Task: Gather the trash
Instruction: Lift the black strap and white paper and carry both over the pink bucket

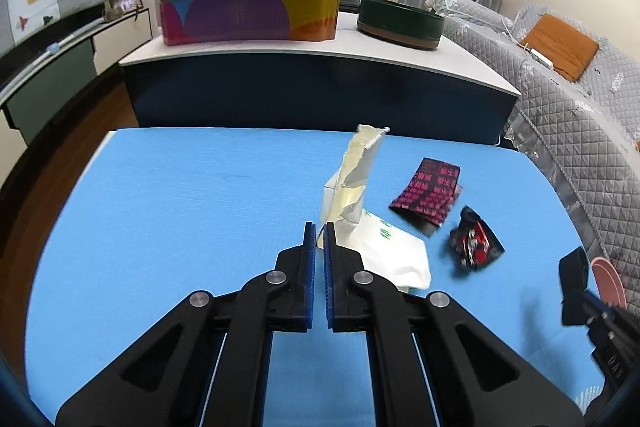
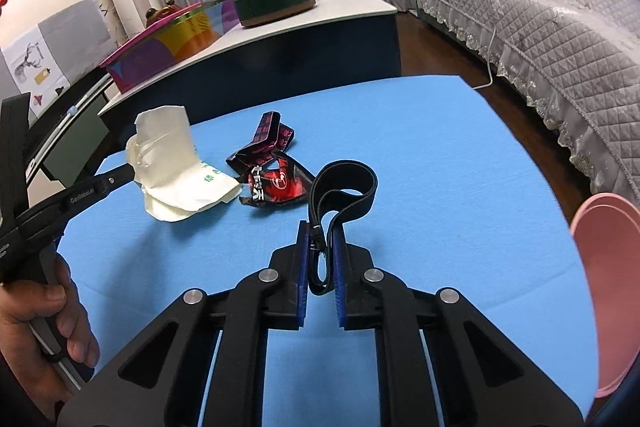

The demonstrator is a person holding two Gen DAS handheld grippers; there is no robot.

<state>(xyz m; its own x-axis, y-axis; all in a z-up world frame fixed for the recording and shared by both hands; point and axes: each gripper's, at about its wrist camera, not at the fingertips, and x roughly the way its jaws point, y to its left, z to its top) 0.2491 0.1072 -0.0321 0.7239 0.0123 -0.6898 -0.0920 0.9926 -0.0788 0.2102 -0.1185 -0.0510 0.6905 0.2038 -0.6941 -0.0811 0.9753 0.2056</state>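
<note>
In the left wrist view, the left claw (image 1: pixel 319 229) is pressed together on a corner of the cream paper wrapper (image 1: pixel 352 187). The wrapper stands up from the claw tips, and its top part is tilted to the right. A white flat part with green print lies behind the right finger on the blue surface (image 1: pixel 180 195). To the right of the wrapper lies a dark packet with pink print (image 1: pixel 430 193), and near it a red and black crumpled wrapper (image 1: pixel 476 241), which looks a little blurred. At the right edge, a part of the right claw (image 1: pixel 576 281) shows, and behind it the rim of a pink bin (image 1: pixel 610 281). Beyond the blue surface stands a low cabinet (image 1: pixel 320 83) with a colourful box (image 1: pixel 248 11) and a dark green round tin (image 1: pixel 400 23) on it.

In the right wrist view, the right claw (image 2: pixel 321 239) pinches a black elastic strap (image 2: pixel 344 187) between its blue pads (image 2: pixel 303 255). The strap makes a loop above the tips, lifted off the surface. The red and black crumpled wrapper lies just beyond, touching the dark packet. At the left, the left claw holds the cream paper wrapper, and a hand (image 2: pixel 36 323) grips its handle. The pink bin is at the right edge, beside the surface. A grey quilted sofa (image 2: pixel 540 27) stands behind.
</note>
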